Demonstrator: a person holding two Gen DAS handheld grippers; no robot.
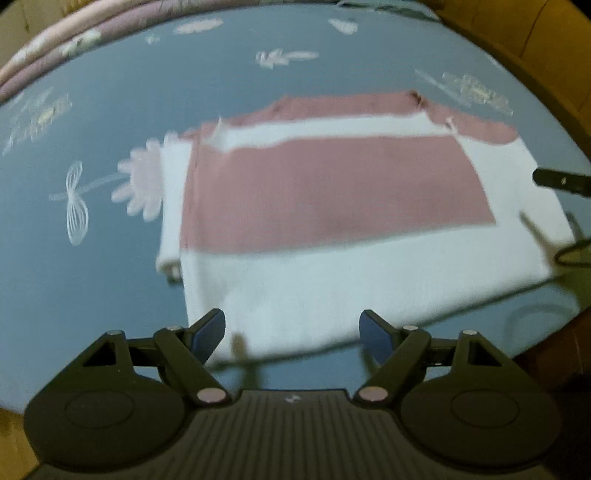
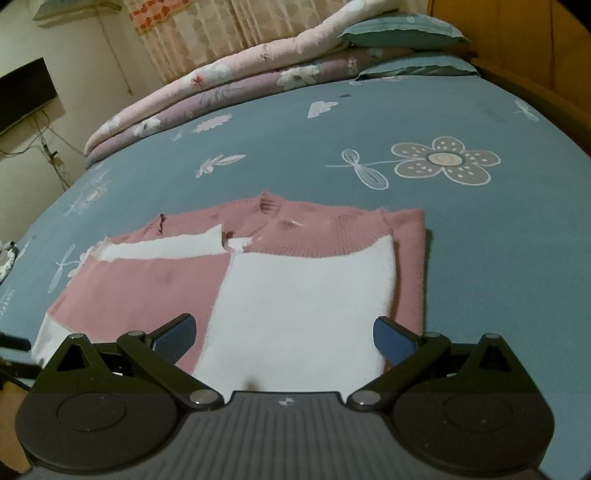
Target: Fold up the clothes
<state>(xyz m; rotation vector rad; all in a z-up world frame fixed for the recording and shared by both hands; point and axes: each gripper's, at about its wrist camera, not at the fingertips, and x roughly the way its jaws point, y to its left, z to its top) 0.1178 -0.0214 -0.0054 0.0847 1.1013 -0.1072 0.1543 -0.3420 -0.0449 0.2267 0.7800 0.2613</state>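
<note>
A pink and white knitted sweater (image 1: 332,192) lies flat on the blue flowered bedsheet (image 1: 147,96), its sleeves folded in across the body. My left gripper (image 1: 293,334) hovers open above the sweater's near white edge, nothing between its fingers. The left wrist view is blurred. In the right wrist view the same sweater (image 2: 295,288) shows its pink neckline at the far side and a white panel near me. My right gripper (image 2: 284,338) is open over that white panel, holding nothing. The tip of the right gripper (image 1: 561,181) shows at the right border of the left wrist view.
Folded floral quilts (image 2: 221,88) and two teal pillows (image 2: 406,33) lie along the far side of the bed. A wooden bed frame (image 2: 535,48) runs along the right. A dark screen (image 2: 22,92) with cables hangs on the wall at left.
</note>
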